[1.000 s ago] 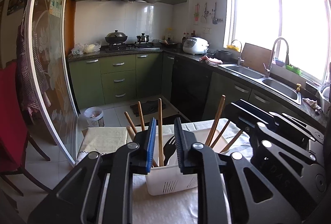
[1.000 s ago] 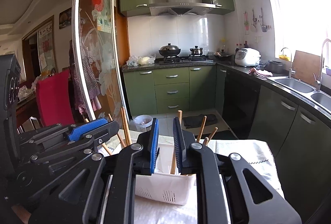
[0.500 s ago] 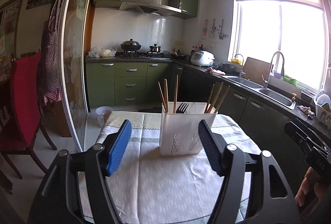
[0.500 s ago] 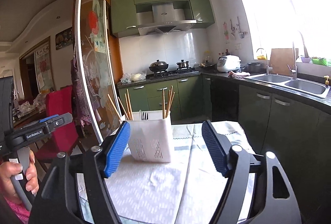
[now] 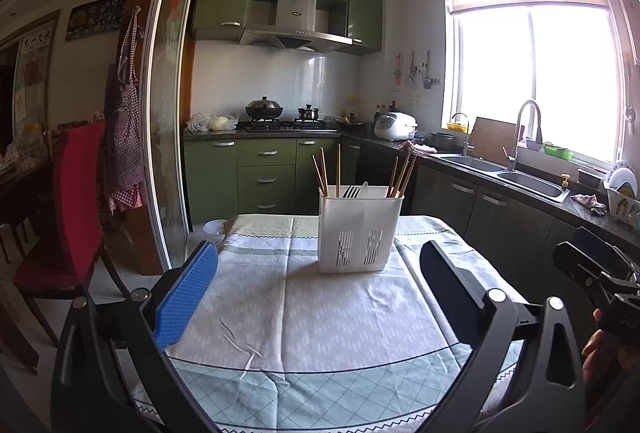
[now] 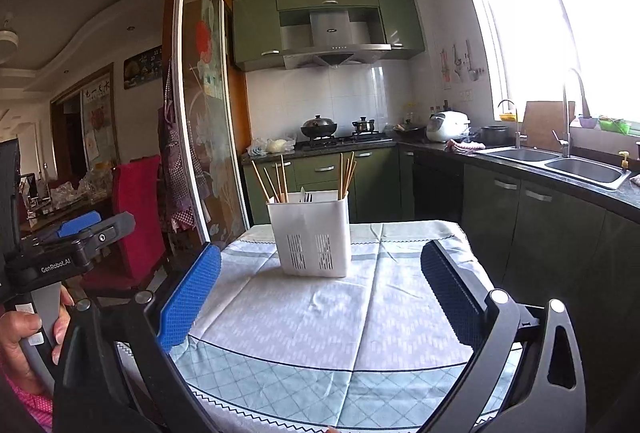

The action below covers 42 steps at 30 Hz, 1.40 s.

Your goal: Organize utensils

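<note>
A white slotted utensil holder (image 5: 359,229) stands upright on the far half of a cloth-covered table (image 5: 304,321). Wooden chopsticks (image 5: 325,173) stick up from its left and right ends, and a dark fork (image 5: 351,191) sits in the middle. It also shows in the right wrist view (image 6: 312,235). My left gripper (image 5: 316,297) is open and empty, pulled back over the near table edge. My right gripper (image 6: 320,293) is open and empty, likewise back from the holder. The left gripper shows at the left edge of the right wrist view (image 6: 76,237).
A red chair (image 5: 76,209) and a glass sliding door (image 5: 168,137) stand left of the table. Green cabinets, a stove (image 5: 288,123) and a counter with a double sink (image 5: 520,177) run behind and to the right.
Both grippers were shut and close over the holder a second ago. They have opened wide and drawn back toward the near table edge.
</note>
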Tool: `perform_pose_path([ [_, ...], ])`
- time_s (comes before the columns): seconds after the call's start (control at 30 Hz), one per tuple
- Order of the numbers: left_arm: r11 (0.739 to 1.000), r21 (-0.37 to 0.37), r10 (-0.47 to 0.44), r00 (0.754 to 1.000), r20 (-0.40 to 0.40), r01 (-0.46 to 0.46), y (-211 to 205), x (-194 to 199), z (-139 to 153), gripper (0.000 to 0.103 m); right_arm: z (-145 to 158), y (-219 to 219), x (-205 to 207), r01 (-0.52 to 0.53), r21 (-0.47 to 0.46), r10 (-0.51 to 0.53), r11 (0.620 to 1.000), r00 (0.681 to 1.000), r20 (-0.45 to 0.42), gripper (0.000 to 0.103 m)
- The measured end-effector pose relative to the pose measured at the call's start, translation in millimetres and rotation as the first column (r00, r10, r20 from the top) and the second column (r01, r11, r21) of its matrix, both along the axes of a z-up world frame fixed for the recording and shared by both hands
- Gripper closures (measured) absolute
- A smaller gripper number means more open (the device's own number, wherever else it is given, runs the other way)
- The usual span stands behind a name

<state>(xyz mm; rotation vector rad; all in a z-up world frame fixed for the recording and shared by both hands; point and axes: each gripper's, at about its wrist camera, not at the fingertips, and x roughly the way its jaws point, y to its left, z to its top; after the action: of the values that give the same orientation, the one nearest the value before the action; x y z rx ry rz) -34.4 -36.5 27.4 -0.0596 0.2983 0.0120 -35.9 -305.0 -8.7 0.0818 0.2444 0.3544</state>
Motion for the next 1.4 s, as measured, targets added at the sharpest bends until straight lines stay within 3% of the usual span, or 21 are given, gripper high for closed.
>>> perform_pose_path([
  [0.3, 0.999, 0.018, 0.049, 0.998, -0.032, -0.048, 6, 0, -12, 0.007, 5, 5, -1, 0.069, -0.047, -0.070, 0.996, 0.998, -0.002, 0.004],
  [1.4, 1.000, 0.002, 0.028, 0.997, -0.066, -0.028, 3, -1, -15, 0.007, 5, 8, 10, 0.060, -0.059, -0.062, 0.996, 0.997, -0.036, 0.004],
])
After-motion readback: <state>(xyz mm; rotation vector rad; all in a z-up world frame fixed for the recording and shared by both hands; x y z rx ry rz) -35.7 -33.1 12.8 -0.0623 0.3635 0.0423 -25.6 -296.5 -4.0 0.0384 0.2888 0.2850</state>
